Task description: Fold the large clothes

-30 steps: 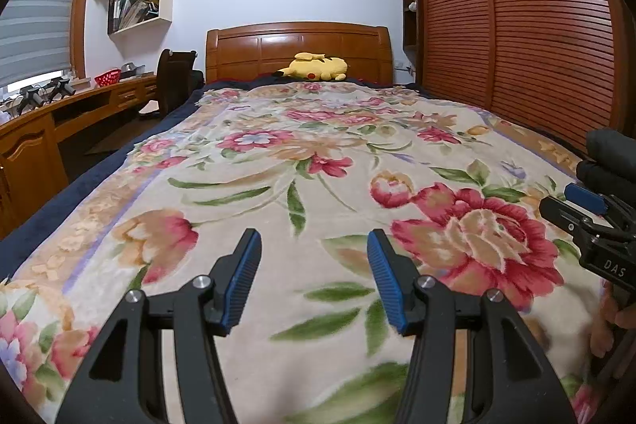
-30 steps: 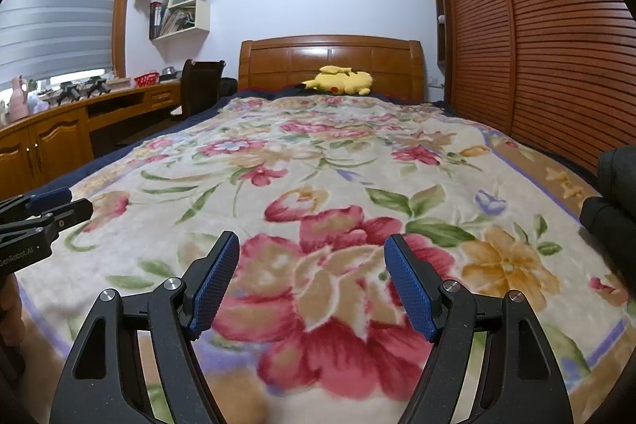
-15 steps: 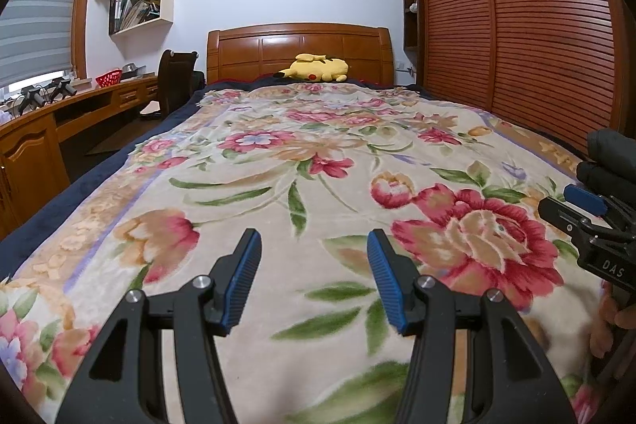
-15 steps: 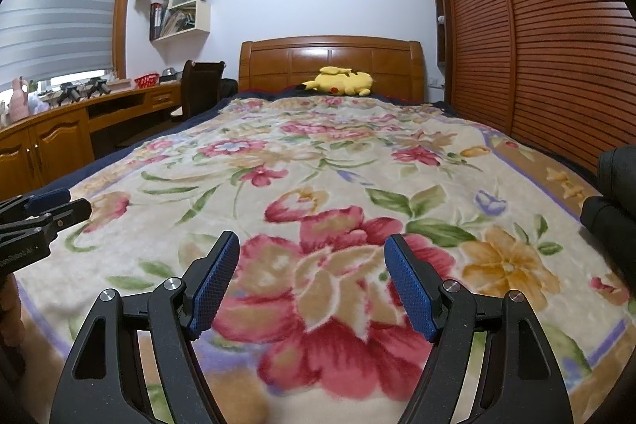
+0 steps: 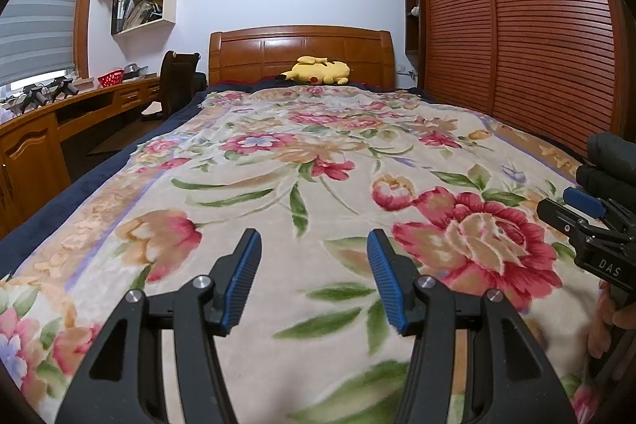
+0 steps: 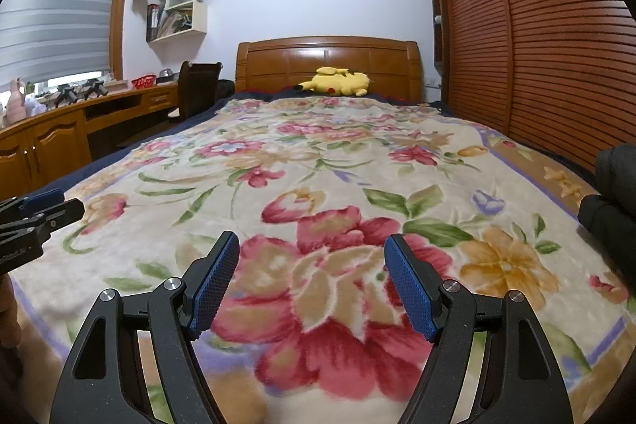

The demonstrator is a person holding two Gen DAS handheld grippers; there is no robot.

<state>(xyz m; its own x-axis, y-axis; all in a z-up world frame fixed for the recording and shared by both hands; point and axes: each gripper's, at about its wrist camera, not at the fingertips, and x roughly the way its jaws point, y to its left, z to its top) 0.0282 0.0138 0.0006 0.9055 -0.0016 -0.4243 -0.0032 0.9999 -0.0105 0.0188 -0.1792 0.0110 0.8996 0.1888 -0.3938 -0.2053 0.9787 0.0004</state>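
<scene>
Over blanket [image 5: 318,161]: both grippers [image 5: 314,245] agape

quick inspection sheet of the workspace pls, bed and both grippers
surface: floral blanket spread flat over the bed, navy cover beneath at its left edge
job's things: dark clothing at the bed's right edge
clutter: yellow plush toy by the headboard
grippers: left gripper open, empty; right gripper open, empty
cables: nothing seen
surroundings: wooden desk and wall shelf left, slatted wardrobe doors right
</scene>
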